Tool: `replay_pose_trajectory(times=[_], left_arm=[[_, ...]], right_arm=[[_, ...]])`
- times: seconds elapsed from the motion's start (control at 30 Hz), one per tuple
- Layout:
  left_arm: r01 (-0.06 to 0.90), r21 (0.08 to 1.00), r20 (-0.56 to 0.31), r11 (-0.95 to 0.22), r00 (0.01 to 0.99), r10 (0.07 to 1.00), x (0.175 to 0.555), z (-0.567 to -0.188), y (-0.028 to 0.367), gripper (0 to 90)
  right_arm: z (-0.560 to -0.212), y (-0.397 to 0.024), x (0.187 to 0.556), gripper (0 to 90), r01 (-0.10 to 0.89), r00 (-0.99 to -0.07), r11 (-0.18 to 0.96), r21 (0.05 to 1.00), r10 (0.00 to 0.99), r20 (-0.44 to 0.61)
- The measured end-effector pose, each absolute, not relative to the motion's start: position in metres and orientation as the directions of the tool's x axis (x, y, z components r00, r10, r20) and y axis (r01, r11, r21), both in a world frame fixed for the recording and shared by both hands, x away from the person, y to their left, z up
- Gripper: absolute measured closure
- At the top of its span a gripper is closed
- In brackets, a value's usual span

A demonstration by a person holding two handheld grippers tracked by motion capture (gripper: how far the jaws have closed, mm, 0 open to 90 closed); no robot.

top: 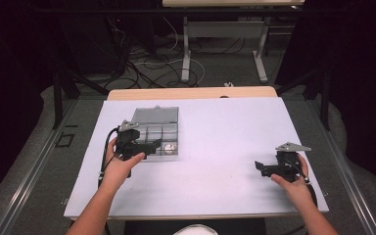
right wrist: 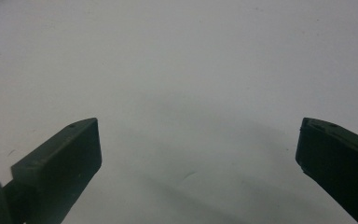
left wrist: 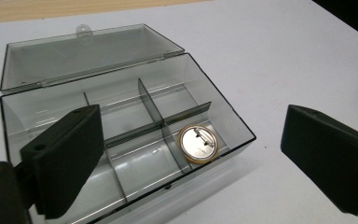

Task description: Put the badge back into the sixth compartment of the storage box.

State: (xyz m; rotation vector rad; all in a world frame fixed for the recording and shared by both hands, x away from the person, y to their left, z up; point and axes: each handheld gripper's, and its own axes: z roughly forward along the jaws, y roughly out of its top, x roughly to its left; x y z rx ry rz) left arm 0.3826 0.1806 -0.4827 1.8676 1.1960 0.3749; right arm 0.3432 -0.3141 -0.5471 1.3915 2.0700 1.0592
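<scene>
— Smoky plastic box [left wrist: 121, 140] lies lid-open; the badge [left wrist: 198, 143] sits in its near-right compartment. My left gripper [left wrist: 186, 163] gapes empty.

— Right gripper [right wrist: 198, 172]?

— Apart, idle over the table [right wrist: 191, 70]. Next, I'd judge, closing the lid [left wrist: 88, 53].

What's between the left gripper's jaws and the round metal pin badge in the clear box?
Just low divider walls of the clear plastic compartment box; round metal pin badge lies untouched, per left gripper view.

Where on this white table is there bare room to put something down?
The widest free patch of the white table lies between the clear box and the right gripper. The strip along the near edge, between both forearms, is bare too. It is crowded at the left gripper, right at the box.
</scene>
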Motion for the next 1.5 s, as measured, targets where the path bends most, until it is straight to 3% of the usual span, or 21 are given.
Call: replay_pose_trajectory(times=[0.53,1.5], left_arm=[[0.578,0.804,-0.197,-0.140,0.480,0.855,0.369,-0.482,0.214,0.4],[0.603,0.798,-0.217,-0.005,0.295,0.930,0.353,-0.511,0.282,0.9]], right_arm=[[-0.547,-0.314,0.343,0.0,0.585,-0.406,0.205,0.785,0.912,0.064],[-0.547,-0.314,0.342,0.0,0.585,-0.396,0.195,0.787,0.916,0.067]])
